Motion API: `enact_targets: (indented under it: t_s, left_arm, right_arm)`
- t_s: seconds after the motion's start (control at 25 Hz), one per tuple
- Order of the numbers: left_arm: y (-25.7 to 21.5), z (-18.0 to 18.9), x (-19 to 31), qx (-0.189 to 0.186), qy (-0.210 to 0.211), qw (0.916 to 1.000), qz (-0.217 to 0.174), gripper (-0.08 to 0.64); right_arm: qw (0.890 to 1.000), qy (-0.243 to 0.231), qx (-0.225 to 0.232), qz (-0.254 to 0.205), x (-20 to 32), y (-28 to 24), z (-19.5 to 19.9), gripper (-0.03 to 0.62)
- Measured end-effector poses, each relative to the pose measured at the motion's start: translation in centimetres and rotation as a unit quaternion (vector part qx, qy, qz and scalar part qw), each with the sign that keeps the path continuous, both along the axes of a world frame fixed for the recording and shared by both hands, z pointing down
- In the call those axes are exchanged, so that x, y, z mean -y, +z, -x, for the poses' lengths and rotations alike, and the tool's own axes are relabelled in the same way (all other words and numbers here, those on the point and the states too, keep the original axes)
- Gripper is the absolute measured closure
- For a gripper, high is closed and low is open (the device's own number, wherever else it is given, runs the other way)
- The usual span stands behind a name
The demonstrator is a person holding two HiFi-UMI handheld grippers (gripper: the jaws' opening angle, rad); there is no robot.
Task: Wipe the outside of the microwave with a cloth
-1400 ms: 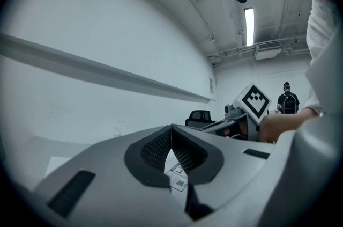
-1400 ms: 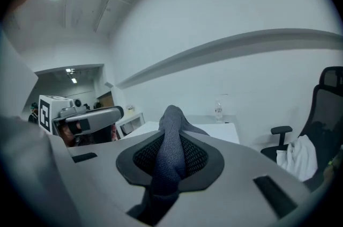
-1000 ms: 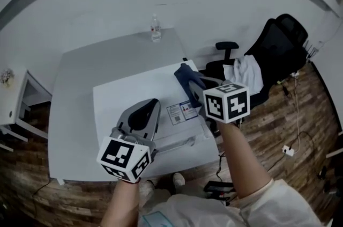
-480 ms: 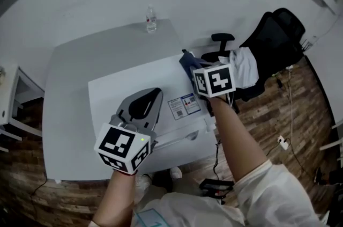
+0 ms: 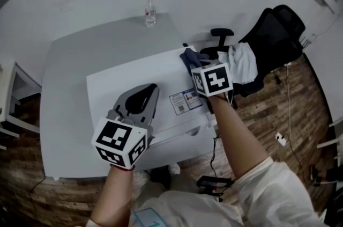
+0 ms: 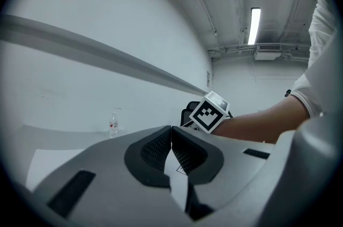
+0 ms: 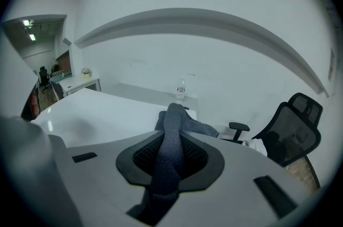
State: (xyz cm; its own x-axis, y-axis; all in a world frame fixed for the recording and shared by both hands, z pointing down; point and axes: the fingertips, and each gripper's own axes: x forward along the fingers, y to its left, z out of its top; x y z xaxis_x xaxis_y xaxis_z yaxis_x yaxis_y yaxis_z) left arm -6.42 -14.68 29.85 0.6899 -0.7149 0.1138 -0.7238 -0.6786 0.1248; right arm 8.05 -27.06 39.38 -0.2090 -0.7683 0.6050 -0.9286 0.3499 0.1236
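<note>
A: While the right tongs [image 7: 170, 141] clamp the dark cloth [image 7: 172, 113], where does it sit?
B: At the far right corner of the white microwave [image 5: 123, 86] top. Microwave stands on the bench [image 5: 67, 75].
A: Left tongs [image 6: 171, 140]?
B: Closed, nothing between them, over the microwave's near top.

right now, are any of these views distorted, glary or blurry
Head view: strong fisheye, straight edges bow, light dim and even. Left gripper view: the ceiling light is the one glaring spot, corners black. Right gripper view: same round black rim, the cloth in the right claw looks sharp.
</note>
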Motion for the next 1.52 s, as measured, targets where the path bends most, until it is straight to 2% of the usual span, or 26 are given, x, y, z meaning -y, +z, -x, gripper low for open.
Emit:
enact_targets:
  t_s: [0.6,1.0,1.52]
  left_arm:
    - [0.3,5.3,-0.8,-0.027,-0.034,0.9990,0.009,0.555]
    - [0.4,5.8,-0.7,-0.028,-0.025,0.9992,0.013,0.555]
    - [0.8,6.0,-0.4,-0.026,-0.018,0.9992,0.023,0.555]
  right_arm:
    - [1.000,0.029,0.002,0.003,-0.2,-0.1,0.5,0.520]
    - [1.000,0.029,0.006,0.006,-0.4,0.1,2.5,0.520]
    - [1.000,0.001,0.009,0.004,-1.2,0.0,6.7,0.520]
